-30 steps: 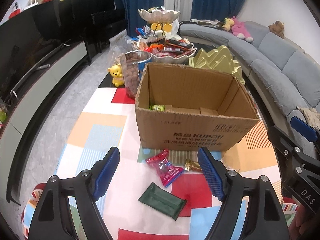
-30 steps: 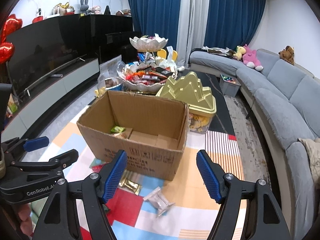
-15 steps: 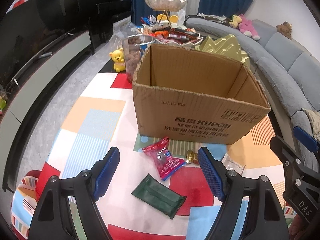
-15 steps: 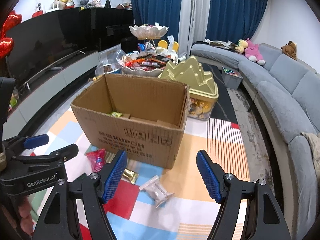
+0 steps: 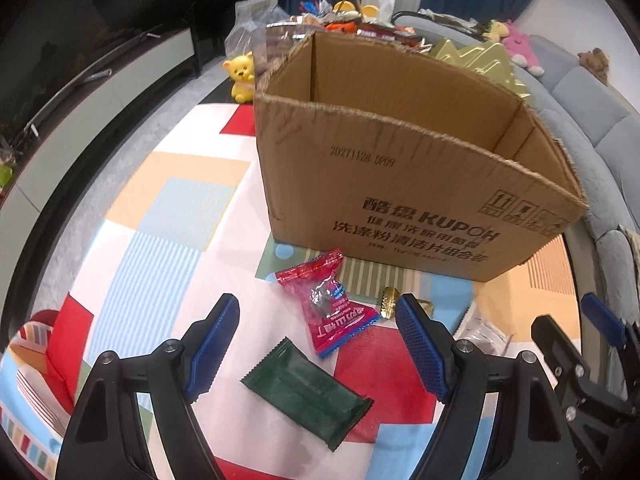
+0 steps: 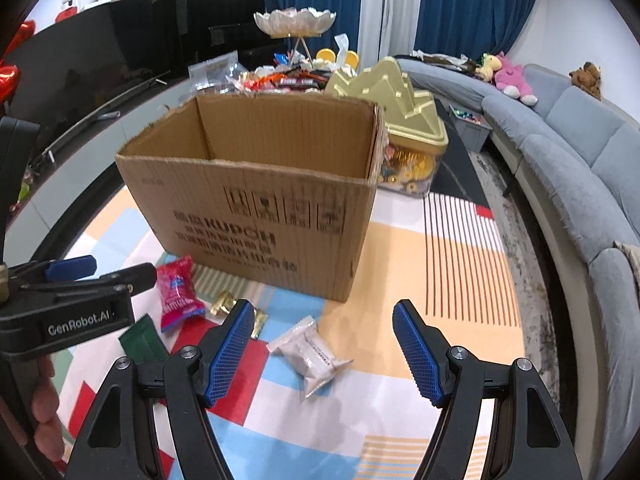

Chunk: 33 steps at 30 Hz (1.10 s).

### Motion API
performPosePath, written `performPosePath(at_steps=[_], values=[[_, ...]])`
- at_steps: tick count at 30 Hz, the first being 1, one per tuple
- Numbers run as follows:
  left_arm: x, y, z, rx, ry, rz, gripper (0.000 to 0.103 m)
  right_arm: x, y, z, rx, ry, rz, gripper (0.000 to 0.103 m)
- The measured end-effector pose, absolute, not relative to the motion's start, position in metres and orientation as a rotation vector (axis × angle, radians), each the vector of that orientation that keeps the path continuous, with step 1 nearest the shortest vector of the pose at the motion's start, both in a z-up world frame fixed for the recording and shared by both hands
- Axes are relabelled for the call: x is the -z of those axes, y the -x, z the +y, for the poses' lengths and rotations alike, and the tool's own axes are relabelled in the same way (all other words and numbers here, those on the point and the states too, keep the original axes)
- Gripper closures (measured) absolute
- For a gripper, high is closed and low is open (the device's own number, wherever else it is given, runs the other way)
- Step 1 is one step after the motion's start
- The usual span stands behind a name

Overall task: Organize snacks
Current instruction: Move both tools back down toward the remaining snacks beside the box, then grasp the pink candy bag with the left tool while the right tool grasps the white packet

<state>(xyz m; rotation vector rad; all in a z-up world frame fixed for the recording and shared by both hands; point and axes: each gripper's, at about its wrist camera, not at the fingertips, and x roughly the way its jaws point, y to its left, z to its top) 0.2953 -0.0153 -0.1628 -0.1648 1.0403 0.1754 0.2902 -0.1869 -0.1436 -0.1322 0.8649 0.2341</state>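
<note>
Both claws are released and grasp nothing. The left gripper (image 5: 316,320) hangs over a red candy packet (image 5: 330,306), with a dark green packet (image 5: 306,398) at its 6 o'clock. The right gripper (image 6: 324,328) hangs over a white packet (image 6: 312,354). The open cardboard box (image 6: 256,204) stands at 12 o'clock of these snacks, on a patterned cloth (image 6: 448,280)

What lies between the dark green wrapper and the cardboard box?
The red candy packet lies on the patterned mat between the dark green wrapper and the brown cardboard box; the left wrist view shows it best.
</note>
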Motion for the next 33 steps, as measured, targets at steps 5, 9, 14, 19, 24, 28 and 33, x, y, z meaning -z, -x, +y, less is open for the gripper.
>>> performPosePath(at_steps=[5,9,14,19,24,28,33], values=[[0.178,-0.301,-0.015,-0.203,0.181,1.062,0.023,0.163,-0.296,-0.188,-0.241,0.118,0.906,0.031],[0.189,-0.305,-0.012,-0.226,0.193,1.075,0.023,0.179,-0.298,-0.186,-0.248,0.121,0.941,0.031],[0.200,-0.309,-0.009,-0.246,0.207,1.090,0.023,0.195,-0.303,-0.184,-0.259,0.128,0.978,0.031],[0.210,-0.313,-0.006,-0.258,0.234,1.106,0.023,0.210,-0.308,-0.182,-0.273,0.147,1.013,0.031],[0.221,-0.318,-0.004,-0.262,0.258,1.125,0.023,0.220,-0.315,-0.183,-0.278,0.153,1.032,0.031],[0.226,-0.322,-0.001,-0.267,0.262,1.128,0.024,0.227,-0.319,-0.183,-0.282,0.149,1.049,0.031],[0.233,-0.326,0.006,-0.271,0.274,1.132,0.031,0.234,-0.319,-0.181,-0.290,0.148,1.058,0.031]])
